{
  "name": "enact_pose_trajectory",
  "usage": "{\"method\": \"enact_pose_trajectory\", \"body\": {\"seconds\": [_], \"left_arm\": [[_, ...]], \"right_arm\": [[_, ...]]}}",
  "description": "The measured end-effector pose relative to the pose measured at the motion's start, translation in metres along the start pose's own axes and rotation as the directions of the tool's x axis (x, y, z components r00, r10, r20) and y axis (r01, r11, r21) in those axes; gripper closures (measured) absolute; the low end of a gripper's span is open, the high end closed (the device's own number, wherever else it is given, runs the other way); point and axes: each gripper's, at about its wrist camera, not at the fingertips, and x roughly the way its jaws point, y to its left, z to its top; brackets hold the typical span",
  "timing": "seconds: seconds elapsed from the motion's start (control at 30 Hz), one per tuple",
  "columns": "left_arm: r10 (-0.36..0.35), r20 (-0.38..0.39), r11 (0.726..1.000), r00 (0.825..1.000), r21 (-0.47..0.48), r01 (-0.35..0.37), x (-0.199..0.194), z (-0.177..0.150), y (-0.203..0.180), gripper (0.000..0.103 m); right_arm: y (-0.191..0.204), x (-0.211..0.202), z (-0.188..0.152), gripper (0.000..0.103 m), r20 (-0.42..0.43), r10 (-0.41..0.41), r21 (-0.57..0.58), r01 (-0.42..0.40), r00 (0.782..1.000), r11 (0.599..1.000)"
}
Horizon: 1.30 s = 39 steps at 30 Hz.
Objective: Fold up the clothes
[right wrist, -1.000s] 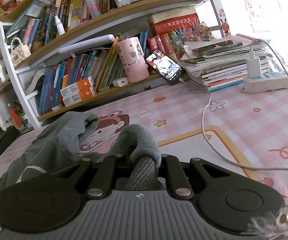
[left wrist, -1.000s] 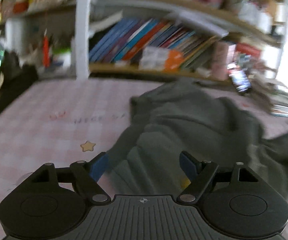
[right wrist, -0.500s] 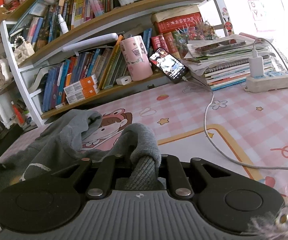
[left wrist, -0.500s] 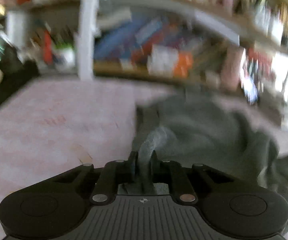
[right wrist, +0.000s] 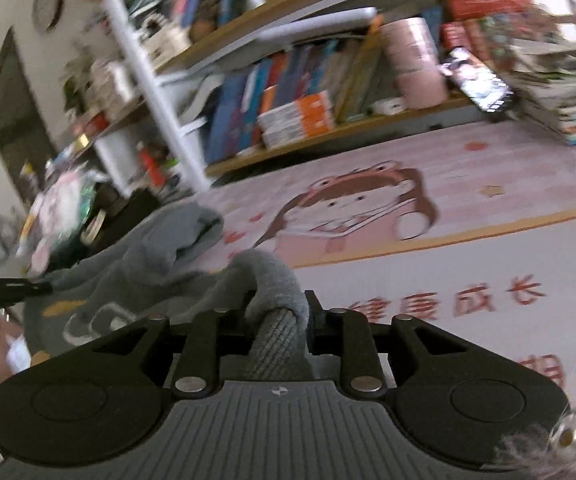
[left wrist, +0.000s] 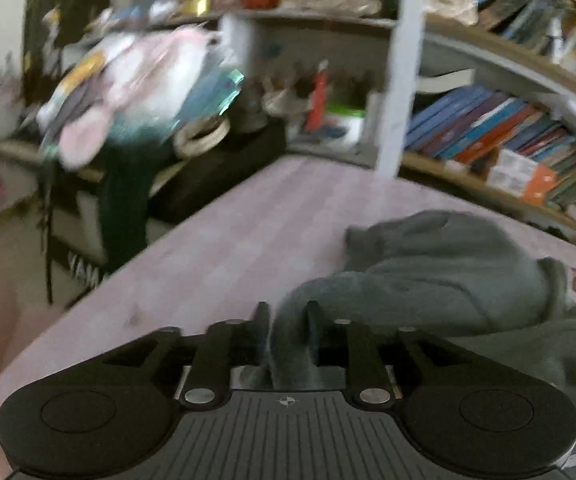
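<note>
Both grippers grip the grey sweatshirt [right wrist: 144, 264]: left gripper [left wrist: 286, 320] and right gripper [right wrist: 278, 308] each pinch a bunched edge, lower centre. It's soft, limp, fairly light; you'll want ribbed hems, spread apart.

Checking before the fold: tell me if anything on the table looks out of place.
Only the grey garment: it lies crumpled in a heap on the pink mat, not spread flat. The left gripper and right gripper each pinch a bunched piece. Nothing looks spilled or damaged.
</note>
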Motion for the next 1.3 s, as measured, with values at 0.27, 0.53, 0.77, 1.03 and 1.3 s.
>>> {"method": "enact_pose_trajectory", "body": {"seconds": [0.27, 0.53, 0.77, 1.03, 1.3], "left_arm": [[-0.125, 0.229, 0.961, 0.965, 0.272, 0.060, -0.051, 0.022, -0.077, 0.053], [-0.302, 0.036, 0.660, 0.953, 0.729, 0.182, -0.006, 0.024, -0.253, 0.026], [-0.079, -0.091, 0.522, 0.993, 0.844, 0.119, 0.088, 0.004, -0.341, 0.036], [0.055, -0.137, 0.653, 0.989, 0.754, 0.068, 0.128, 0.015, -0.318, 0.092], [-0.434, 0.174, 0.897, 0.884, 0.177, 0.405, 0.004, 0.094, -0.176, 0.092]], "right_arm": [[0.002, -0.005, 0.002, 0.048, 0.038, -0.042, -0.011, 0.043, 0.998, 0.999], [-0.003, -0.001, -0.002, 0.043, 0.019, -0.048, -0.007, 0.048, 0.999, 0.999], [-0.002, 0.003, -0.007, 0.043, -0.002, -0.043, -0.012, 0.043, 0.999, 0.999], [-0.003, 0.008, -0.010, 0.045, -0.028, -0.040, -0.017, 0.039, 0.999, 0.999], [-0.005, 0.010, -0.011, 0.052, -0.035, -0.047, -0.006, 0.047, 0.998, 0.999]]}}
